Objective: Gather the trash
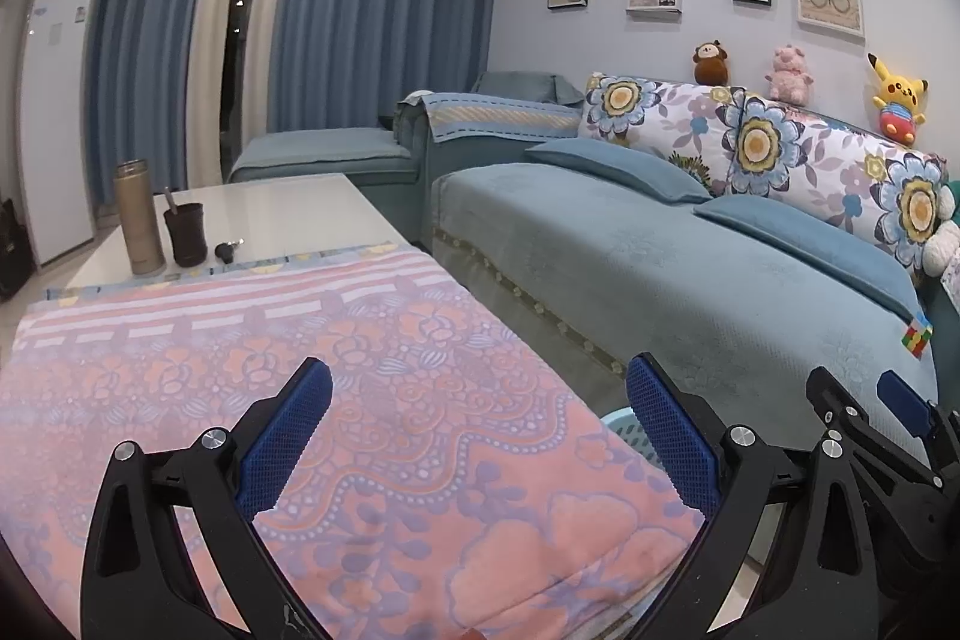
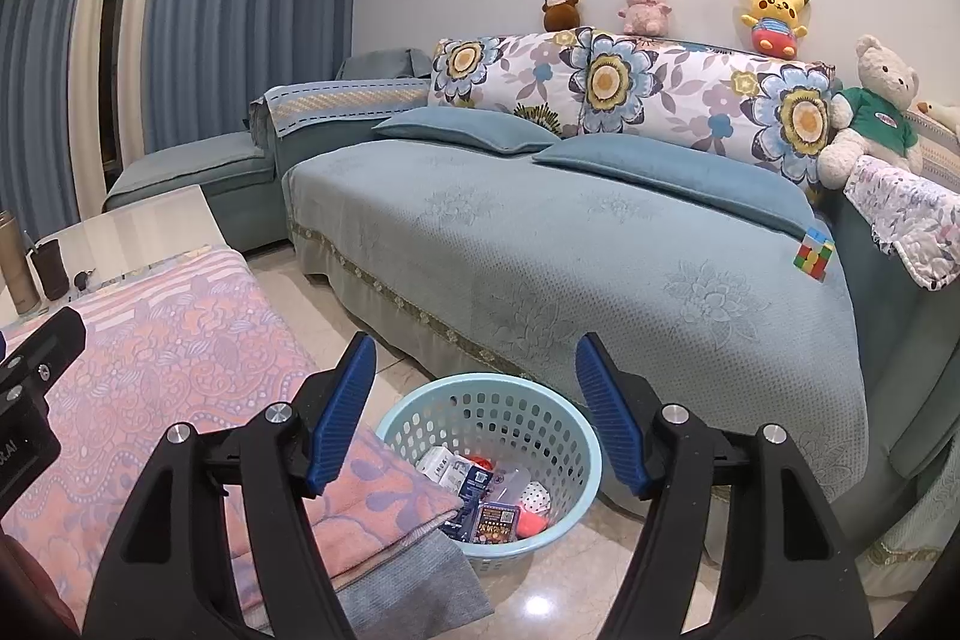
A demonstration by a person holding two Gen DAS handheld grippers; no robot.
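The right hand-held gripper (image 2: 475, 403) stands with its jaws wide and nothing between them; just below and ahead of it, the pale blue basket (image 2: 564, 412) sits on the floor, holding wrappers (image 2: 480, 490). The left hand-held gripper (image 1: 479, 439) gapes equally wide over the pink cloth (image 1: 372, 388) on the tabletop.

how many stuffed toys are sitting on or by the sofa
5 at least: brown monkey, pink pig and yellow toy on the sofa backrest, white bear at its right end, a pale one behind, cut off by the frame.
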